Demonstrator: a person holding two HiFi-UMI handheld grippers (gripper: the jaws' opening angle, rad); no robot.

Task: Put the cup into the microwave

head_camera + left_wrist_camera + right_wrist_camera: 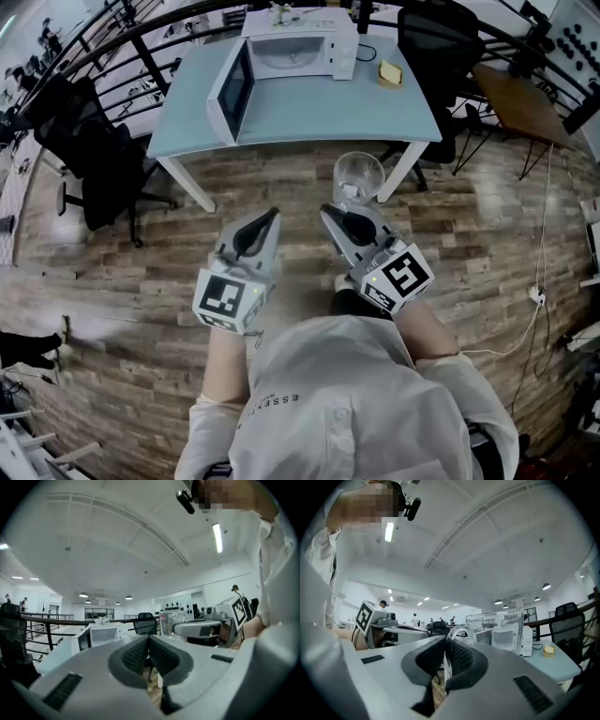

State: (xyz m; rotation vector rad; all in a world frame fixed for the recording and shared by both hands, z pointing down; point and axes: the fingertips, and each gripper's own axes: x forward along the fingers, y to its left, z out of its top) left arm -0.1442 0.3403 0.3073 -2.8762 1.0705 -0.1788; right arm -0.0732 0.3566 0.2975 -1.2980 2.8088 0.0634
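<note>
Standing on a wood-plank floor point(112, 262), a pale blue desk point(319, 117) fills the far side of an open office with railings and black chairs point(89, 159) around it. On the desk sits a white microwave point(300, 52) with its door point(232, 92) swung wide to the left, and a small yellowish block point(390, 73) lies to its right.

The person's forearms reach forward side by side, both grippers held level and aimed at the desk. The left gripper point(270, 217) is clenched on nothing, its pads pressed together. The right gripper point(330, 214) is clamped on the handle of a clear glass cup point(358, 178).

The cup hangs in the air over the floor, just short of the desk's near edge. It is upright, its long axis vertical and mouth up, with its handle turned back toward the person.
</note>
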